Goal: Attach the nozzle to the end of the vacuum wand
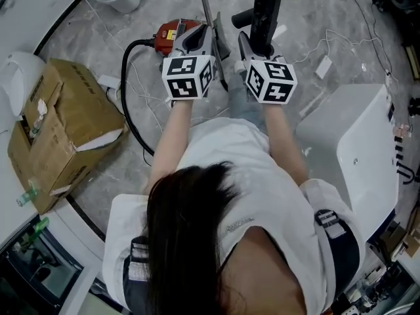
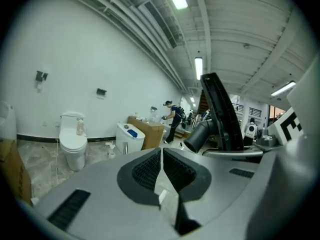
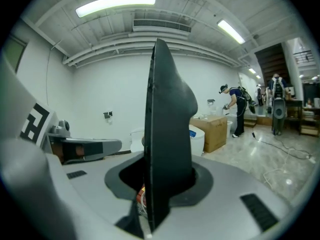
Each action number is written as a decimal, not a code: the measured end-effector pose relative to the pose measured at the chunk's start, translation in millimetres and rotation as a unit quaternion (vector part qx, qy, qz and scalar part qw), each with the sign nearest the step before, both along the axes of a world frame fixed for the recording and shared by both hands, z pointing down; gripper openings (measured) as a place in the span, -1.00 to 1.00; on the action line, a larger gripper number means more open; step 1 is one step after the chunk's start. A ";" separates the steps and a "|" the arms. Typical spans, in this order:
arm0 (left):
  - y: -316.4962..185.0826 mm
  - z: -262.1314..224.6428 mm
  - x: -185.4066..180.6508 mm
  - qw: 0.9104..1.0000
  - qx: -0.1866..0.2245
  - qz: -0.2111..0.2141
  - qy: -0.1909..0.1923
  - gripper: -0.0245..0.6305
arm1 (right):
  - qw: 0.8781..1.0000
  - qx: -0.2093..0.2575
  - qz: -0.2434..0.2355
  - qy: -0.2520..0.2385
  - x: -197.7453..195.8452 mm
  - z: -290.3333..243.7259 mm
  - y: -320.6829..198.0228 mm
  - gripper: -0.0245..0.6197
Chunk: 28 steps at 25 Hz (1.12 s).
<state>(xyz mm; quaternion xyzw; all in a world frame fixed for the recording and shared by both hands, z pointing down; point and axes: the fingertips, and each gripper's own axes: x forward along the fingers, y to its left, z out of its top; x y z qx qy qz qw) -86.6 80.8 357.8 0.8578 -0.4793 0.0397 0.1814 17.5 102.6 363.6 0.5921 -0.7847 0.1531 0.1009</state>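
Nozzle (image 3: 167,124) upright within right claw (image 3: 159,184)

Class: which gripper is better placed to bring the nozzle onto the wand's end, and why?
Right, probably. The right gripper is shut on the black nozzle; the left gripper is shut on nothing, beside the metal wand.

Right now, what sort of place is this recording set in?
Probably a large indoor test hall staged with bathroom fixtures: a toilet by the wall, a cardboard box on the stone floor, strip lights under an exposed ceiling.
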 end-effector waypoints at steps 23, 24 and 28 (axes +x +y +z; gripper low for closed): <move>-183.5 29.8 72.7 0.990 -0.065 -0.118 -0.047 -0.86 | 0.992 -0.065 -0.109 -0.010 80.2 20.2 -208.1 -0.54; -187.6 31.9 74.1 0.989 -0.069 -0.119 -0.049 -0.86 | 0.992 -0.068 -0.111 -0.011 82.5 21.7 -213.7 -0.54; -205.7 41.3 79.3 0.986 -0.089 -0.135 -0.048 -0.89 | 0.989 -0.076 -0.130 -0.013 89.8 28.2 -235.4 -0.54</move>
